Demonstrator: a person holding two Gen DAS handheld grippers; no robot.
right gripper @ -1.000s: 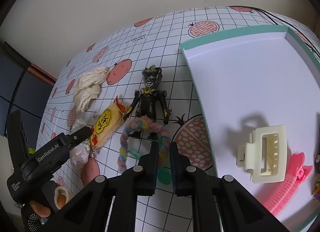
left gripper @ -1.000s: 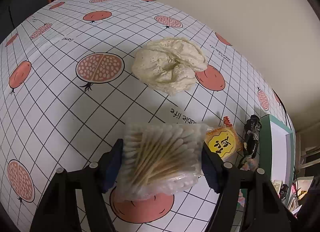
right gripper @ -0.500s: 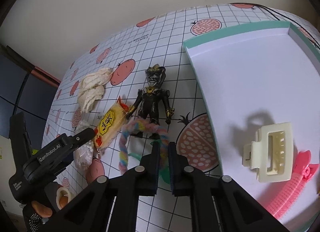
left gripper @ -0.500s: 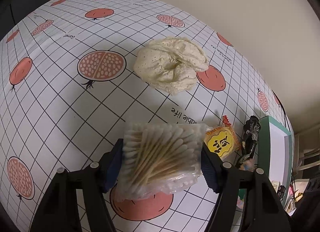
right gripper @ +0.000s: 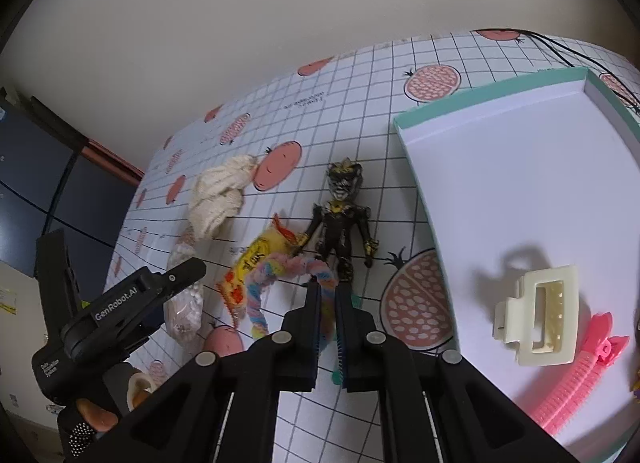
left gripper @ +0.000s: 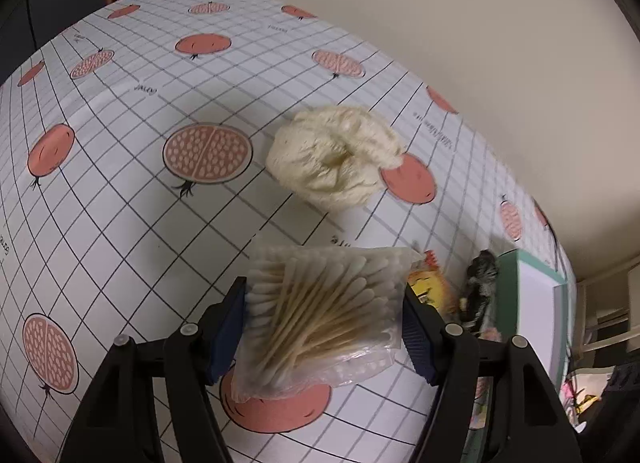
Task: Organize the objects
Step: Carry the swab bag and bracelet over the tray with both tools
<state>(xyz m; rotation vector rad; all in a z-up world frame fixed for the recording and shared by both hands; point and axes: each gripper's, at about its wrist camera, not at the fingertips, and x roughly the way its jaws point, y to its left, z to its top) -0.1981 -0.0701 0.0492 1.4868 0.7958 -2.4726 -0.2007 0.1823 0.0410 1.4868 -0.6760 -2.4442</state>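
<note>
My left gripper (left gripper: 324,327) is shut on a clear bag of cotton swabs (left gripper: 320,311), held just above the pomegranate-print tablecloth (left gripper: 120,191). The same bag (right gripper: 186,303) shows beside the left gripper (right gripper: 132,295) in the right wrist view. My right gripper (right gripper: 328,303) is shut on a pastel rainbow fuzzy loop (right gripper: 276,275), which hangs to the left of its fingers. Just beyond it lie a black and gold toy figure (right gripper: 342,223) and a yellow snack packet (right gripper: 256,259). A cream scrunchie (left gripper: 336,159) lies farther back.
A white tray with a teal rim (right gripper: 500,95) stands at the right, holding a cream hair claw (right gripper: 540,315) and a pink hair clip (right gripper: 576,383). A small teal piece (right gripper: 335,375) lies under my right fingers. A beige wall runs behind the table.
The right gripper has drawn the fuzzy loop up off the table and shifted slightly left. The left gripper has raised the swab bag, which now overlaps the yellow packet.
</note>
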